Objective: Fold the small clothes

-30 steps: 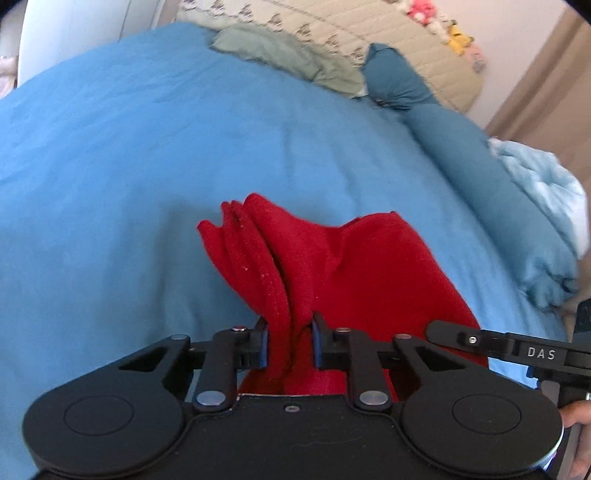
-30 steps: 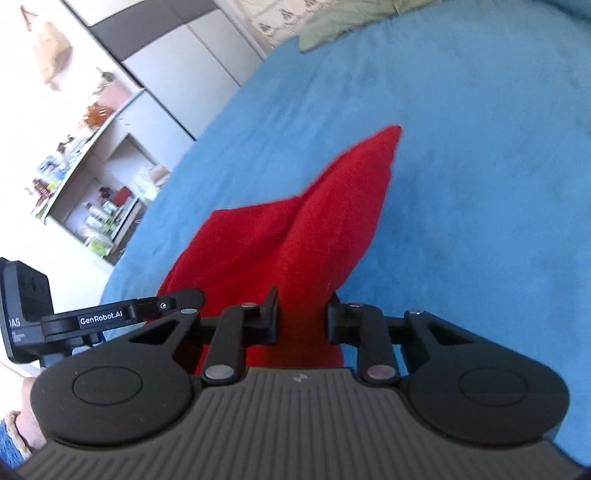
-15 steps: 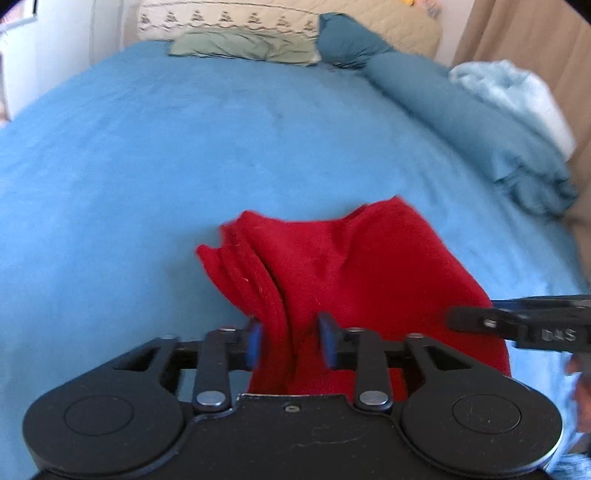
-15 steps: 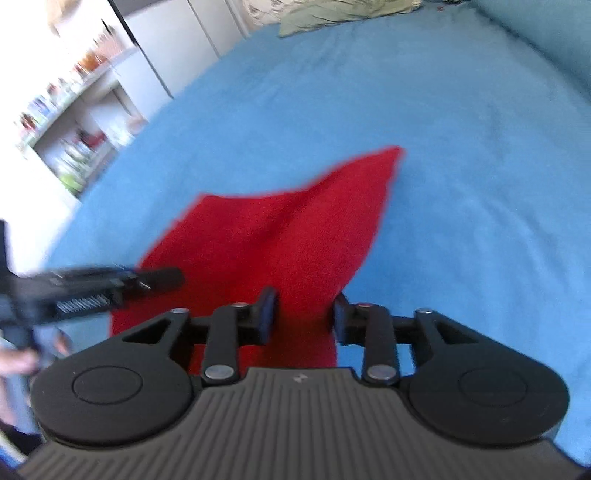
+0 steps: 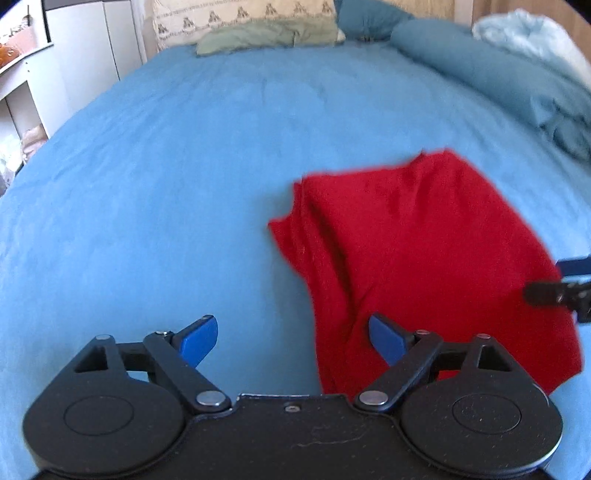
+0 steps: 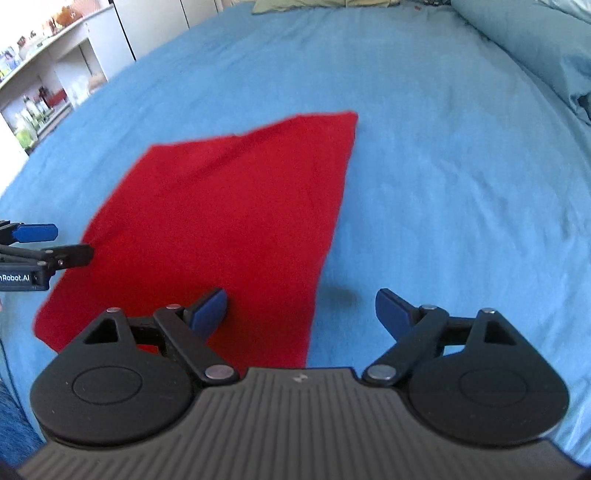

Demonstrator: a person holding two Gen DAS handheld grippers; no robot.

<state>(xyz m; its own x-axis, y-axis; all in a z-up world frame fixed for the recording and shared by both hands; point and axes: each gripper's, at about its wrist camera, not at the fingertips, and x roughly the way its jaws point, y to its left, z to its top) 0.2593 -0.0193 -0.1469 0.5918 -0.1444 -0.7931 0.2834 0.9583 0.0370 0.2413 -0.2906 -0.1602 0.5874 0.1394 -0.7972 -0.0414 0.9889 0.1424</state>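
Observation:
A small red garment [image 5: 417,251] lies on the blue bedsheet [image 5: 184,177], bunched in folds along its left edge. In the right wrist view the red garment [image 6: 221,214] lies flat. My left gripper [image 5: 291,341] is open and empty, its right finger over the garment's near left edge. My right gripper [image 6: 301,314] is open and empty, straddling the garment's near right edge. The left gripper's tip also shows in the right wrist view [image 6: 48,251], and the right gripper's tip in the left wrist view [image 5: 557,291].
Pillows [image 5: 258,33] lie at the head of the bed. A rolled teal duvet [image 5: 498,81] and a pale blue blanket [image 5: 532,40] run along the right side. White shelves and cupboards [image 6: 55,74] stand to the left of the bed.
Both grippers have opened and let go of the red garment, which now lies spread on the sheet. Both grippers have pulled back a little.

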